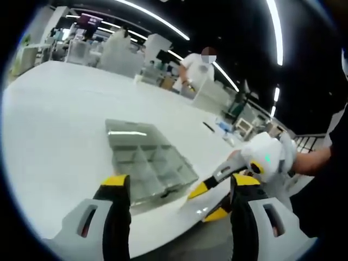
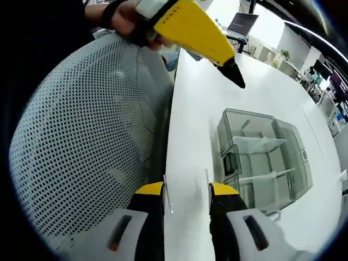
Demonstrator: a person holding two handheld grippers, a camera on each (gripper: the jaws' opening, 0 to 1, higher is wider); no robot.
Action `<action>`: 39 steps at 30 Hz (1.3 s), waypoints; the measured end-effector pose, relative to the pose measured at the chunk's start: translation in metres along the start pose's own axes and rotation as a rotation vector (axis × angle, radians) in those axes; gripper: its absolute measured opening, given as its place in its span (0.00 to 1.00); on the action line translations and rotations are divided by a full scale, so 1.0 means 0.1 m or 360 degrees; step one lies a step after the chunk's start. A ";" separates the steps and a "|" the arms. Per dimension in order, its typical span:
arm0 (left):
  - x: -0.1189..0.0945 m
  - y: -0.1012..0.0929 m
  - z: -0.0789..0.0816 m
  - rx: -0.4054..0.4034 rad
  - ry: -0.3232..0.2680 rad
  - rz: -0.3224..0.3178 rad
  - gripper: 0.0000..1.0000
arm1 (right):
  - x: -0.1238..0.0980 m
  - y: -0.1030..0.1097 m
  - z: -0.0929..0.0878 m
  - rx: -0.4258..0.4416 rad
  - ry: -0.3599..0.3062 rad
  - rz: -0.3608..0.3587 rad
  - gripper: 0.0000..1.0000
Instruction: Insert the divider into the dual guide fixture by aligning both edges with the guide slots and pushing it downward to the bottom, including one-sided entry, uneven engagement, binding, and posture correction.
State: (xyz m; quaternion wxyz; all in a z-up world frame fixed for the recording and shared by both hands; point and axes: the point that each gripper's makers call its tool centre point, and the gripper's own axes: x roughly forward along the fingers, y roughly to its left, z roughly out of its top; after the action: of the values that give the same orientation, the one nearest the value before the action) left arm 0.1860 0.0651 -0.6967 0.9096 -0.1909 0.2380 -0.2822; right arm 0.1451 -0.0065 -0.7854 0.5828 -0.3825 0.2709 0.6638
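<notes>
The clear compartmented fixture [image 1: 148, 162] lies on the white table [image 1: 60, 136], just beyond my left gripper [image 1: 179, 184]. That gripper stands open with nothing between its yellow-tipped fingers. From the right comes my right gripper [image 1: 207, 203], low near the table's near edge, shut on a thin clear divider [image 1: 191, 210]. In the right gripper view the divider [image 2: 185, 189] shows faintly between the jaws of the right gripper [image 2: 186, 190]. The fixture [image 2: 262, 157] sits ahead and to the right of it. The left gripper [image 2: 235, 75] hovers above the table, apart from the fixture.
A white mesh chair back [image 2: 81, 141] stands close against the table's edge on the left. A person in white [image 1: 197, 68] stands beyond the far side of the table. A pen-like item [image 1: 209, 126] and a laptop [image 2: 242, 23] lie further off.
</notes>
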 end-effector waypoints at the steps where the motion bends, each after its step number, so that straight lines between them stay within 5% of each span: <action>1: 0.00 0.00 0.00 0.0000 -0.0003 -0.0001 0.72 | -0.01 -0.01 0.01 0.0007 -0.0004 -0.0005 0.28; 29: 0.00 -0.07 0.00 0.0019 0.0027 -0.0059 0.59 | -0.33 -0.30 0.31 0.0291 -0.0346 -0.0122 0.28; 39: 0.05 -0.16 -0.05 0.0006 0.0071 -0.0121 0.46 | -0.33 -0.30 0.37 0.0272 -0.0356 -0.0169 0.28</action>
State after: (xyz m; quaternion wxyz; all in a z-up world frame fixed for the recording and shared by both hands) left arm 0.1797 0.0488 -0.6949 0.8930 -0.1916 0.2504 -0.3211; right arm 0.1687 0.0100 -0.7354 0.6741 -0.2688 0.2393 0.6451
